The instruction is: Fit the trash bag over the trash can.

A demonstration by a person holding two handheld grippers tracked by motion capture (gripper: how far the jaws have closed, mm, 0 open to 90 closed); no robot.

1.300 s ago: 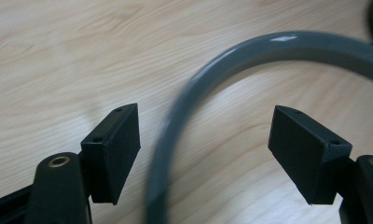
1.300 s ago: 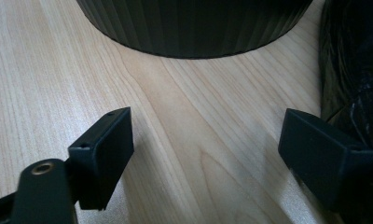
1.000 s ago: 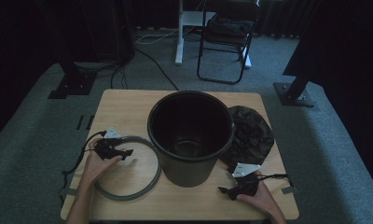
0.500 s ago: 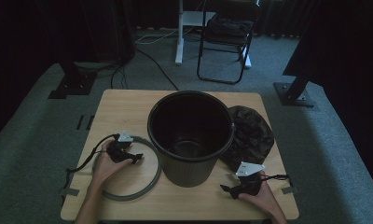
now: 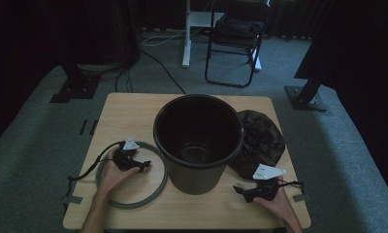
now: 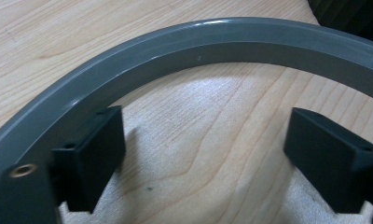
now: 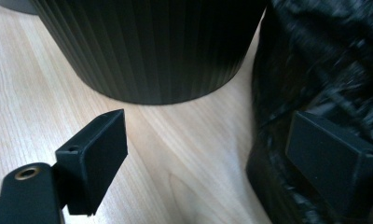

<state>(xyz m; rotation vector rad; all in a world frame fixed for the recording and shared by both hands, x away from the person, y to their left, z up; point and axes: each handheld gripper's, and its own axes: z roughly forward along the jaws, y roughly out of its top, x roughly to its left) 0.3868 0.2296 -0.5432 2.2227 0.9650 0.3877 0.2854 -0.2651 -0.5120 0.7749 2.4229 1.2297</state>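
The left gripper (image 5: 144,166), lower left of the high view, has just been opening; its jaws stand wide over bare wood inside the grey ring (image 6: 184,44), holding nothing. The right gripper (image 5: 238,190), lower right, is spread wide and empty between the black bucket (image 7: 152,51) and the crumpled black bag (image 7: 324,70).

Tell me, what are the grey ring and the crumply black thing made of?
The grey ring looks like smooth, slightly glossy plastic: light glints along its top edge. The crumply black thing seems to be a thin plastic bag, wrinkled with shiny creases, though cloth can't be ruled out.
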